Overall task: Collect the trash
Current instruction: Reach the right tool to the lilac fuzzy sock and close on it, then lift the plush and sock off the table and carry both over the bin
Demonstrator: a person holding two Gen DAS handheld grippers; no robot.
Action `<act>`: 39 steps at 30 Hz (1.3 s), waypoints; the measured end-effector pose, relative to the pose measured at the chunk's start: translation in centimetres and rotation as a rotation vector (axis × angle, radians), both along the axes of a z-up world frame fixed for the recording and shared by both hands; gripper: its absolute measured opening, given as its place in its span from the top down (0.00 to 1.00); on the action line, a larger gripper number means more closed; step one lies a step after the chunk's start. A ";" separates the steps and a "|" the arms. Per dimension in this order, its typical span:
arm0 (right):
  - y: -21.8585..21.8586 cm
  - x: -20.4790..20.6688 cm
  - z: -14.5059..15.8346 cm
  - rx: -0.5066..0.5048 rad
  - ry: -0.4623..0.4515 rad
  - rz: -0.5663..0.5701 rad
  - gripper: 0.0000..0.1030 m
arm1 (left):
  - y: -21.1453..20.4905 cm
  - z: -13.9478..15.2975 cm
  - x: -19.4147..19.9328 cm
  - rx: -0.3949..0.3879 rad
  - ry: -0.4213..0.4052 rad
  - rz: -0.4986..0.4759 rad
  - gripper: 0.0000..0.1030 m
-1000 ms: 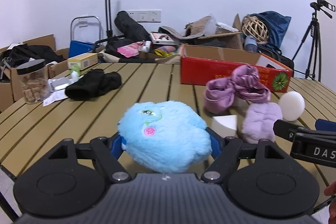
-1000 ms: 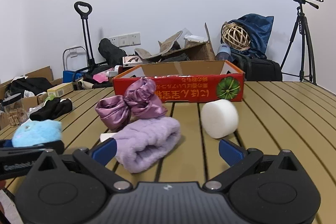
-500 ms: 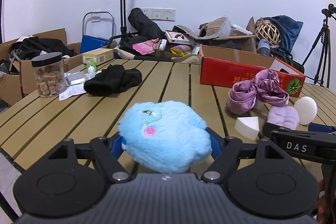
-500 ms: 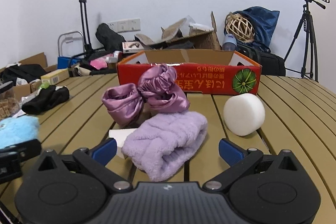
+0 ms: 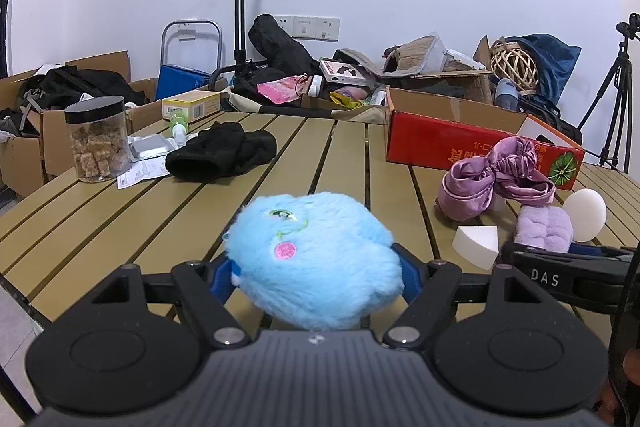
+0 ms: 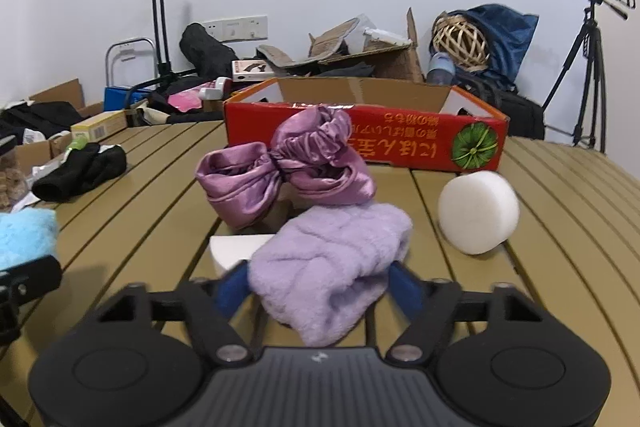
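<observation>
Two grippers [image 5: 314,277] [image 6: 320,281] — fluffy items [image 5: 316,267] [image 6: 332,267] between blue pads.

The right gripper [image 6: 318,287] has moved forward over the slatted table [image 6: 560,227], and its jaws, wide apart a second ago, are now closing around the fluffy lilac cloth [image 6: 332,263], blue pads touching its sides at 9 and 3 o'clock. In the left wrist view, the scene has shifted rightward, bringing the jar [image 5: 98,139] fully into view at 9 o'clock.
</observation>
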State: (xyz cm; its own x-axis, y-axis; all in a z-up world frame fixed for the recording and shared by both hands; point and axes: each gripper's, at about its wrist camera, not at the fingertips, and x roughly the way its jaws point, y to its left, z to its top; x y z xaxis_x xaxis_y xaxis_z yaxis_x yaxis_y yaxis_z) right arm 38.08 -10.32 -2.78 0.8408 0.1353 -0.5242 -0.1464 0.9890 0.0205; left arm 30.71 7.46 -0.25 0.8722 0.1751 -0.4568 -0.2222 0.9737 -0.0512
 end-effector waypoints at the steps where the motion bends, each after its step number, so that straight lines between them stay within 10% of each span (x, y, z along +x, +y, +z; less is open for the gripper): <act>1: 0.0 0.0 -0.1 -0.003 -0.002 -0.007 0.45 | 0.0 0.0 0.0 -0.001 0.000 0.000 0.26; 9: -0.7 -0.8 0.1 0.053 -0.047 0.017 0.79 | 0.1 0.0 -0.1 -0.003 -0.006 0.000 0.26; 39: -2.5 -7.5 2.3 0.021 -0.197 0.088 0.83 | -0.3 1.2 -2.2 -0.008 -0.059 -0.040 0.26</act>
State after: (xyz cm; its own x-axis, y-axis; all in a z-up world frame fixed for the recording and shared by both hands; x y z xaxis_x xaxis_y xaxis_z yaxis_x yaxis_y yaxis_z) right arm 30.57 -12.87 -0.49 0.9112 0.2219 -0.3472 -0.2354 0.9719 0.0032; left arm 28.53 7.12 0.92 0.9039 0.1362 -0.4054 -0.1795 0.9812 -0.0706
